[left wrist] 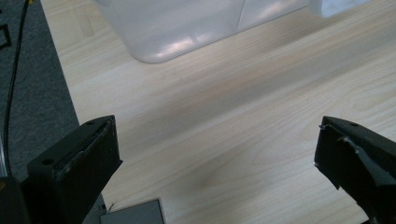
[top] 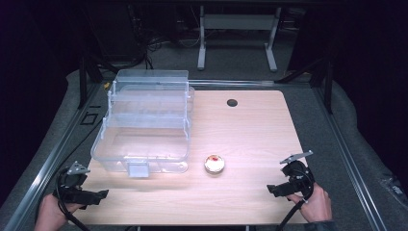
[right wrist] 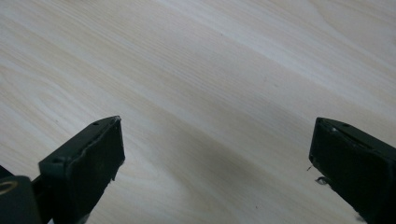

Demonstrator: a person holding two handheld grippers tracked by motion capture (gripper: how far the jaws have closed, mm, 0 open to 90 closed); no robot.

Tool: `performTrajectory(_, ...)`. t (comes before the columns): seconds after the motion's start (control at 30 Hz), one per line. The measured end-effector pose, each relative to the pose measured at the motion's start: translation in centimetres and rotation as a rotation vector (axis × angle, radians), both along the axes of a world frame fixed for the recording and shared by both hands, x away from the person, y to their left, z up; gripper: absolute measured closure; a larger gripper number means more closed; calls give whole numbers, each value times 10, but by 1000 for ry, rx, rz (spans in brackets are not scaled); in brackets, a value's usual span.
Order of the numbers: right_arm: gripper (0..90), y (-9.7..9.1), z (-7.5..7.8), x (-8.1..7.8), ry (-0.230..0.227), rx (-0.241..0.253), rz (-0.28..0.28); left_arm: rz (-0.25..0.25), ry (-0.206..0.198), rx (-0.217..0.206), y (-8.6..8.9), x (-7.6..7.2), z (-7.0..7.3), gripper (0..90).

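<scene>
My left gripper [top: 98, 195] and right gripper [top: 273, 189] both sit wide open, empty. The small round cream dish with a red centre [top: 214, 164] lies between them, nearer the right one, beside the clear plastic tiered box [top: 144, 122] on the light wooden table [top: 250, 130]; dark room behind.

Overhead view, 2 close tabletop [top: 250, 125] views

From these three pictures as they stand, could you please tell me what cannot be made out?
- What the small round container holds: too small in the high view; a red spot on a pale top is all that shows.
- The clear tiered box: cut off by the top edge in the left gripper view; in the high view, glare keeps its trays unreadable.
- The left gripper and right gripper: jaws wide apart over bare table, their bodies cut off by the bottom edge.
</scene>
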State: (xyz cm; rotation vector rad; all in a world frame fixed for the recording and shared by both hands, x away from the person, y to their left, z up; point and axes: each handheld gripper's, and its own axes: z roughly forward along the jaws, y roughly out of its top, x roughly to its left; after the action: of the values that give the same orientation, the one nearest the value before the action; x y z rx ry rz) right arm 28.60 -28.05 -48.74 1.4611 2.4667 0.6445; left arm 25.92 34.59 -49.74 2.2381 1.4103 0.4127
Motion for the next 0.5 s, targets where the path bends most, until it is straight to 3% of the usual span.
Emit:
performTrajectory(0.23,21,21,7,12,1,-2,54,-2,9,3,1,-1,-2,0)
performTrajectory(0.5,21,46,10,27,15,-37,103,-7,15,-2,0,-1,-4,0)
